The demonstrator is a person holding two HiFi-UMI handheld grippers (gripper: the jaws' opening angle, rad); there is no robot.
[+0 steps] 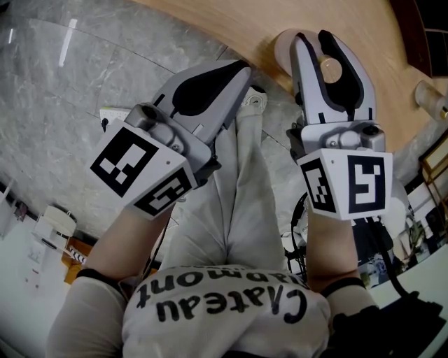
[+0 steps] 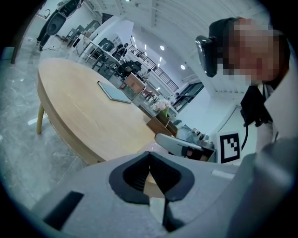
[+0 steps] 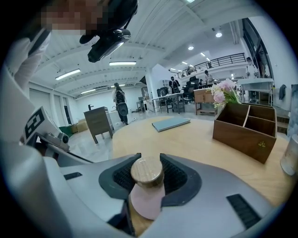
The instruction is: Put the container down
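- Two tongs held by one person, seen from above against a grey stone floor (image 1: 63, 98) and the curved rim of a round wooden worktop (image 1: 231, 21).
- Hidden or cut off: the right tongs (image 1: 313, 38) cover most of the container (image 1: 283, 45) in the head view. Only a pale rounded flank left of the fingers and the wooden lid (image 1: 330, 68) between them show.
- In the right gripper view the container's foot is hidden by the tongs' body, so I cannot tell whether it rests on the worktop (image 3: 200, 139). A clear vessel (image 3: 291, 155) is cut off at the right edge.
- Container (image 3: 146, 201): pink body and round wooden lid (image 3: 147, 171). It is about upright with the lid uppermost, and its long axis runs up the frame in the right gripper view.
- Place: at the worktop's rim, upper right of the head view and lower centre of the right gripper view.
- Right tongs (image 3: 147, 160): the container is between the two ribbed pads. They pinch the lid on both sides, with no gap visible.
- Left tongs (image 1: 241, 70): lower left of the container, over the floor and well apart from it. In the left gripper view these tongs (image 2: 150, 153) are pressed together at the tips, with nothing between them.
- Also on the worktop, farther off: a compartmented wooden box (image 3: 247, 130) with pink flowers (image 3: 224, 90) behind it, and a flat grey slab (image 3: 171, 123).
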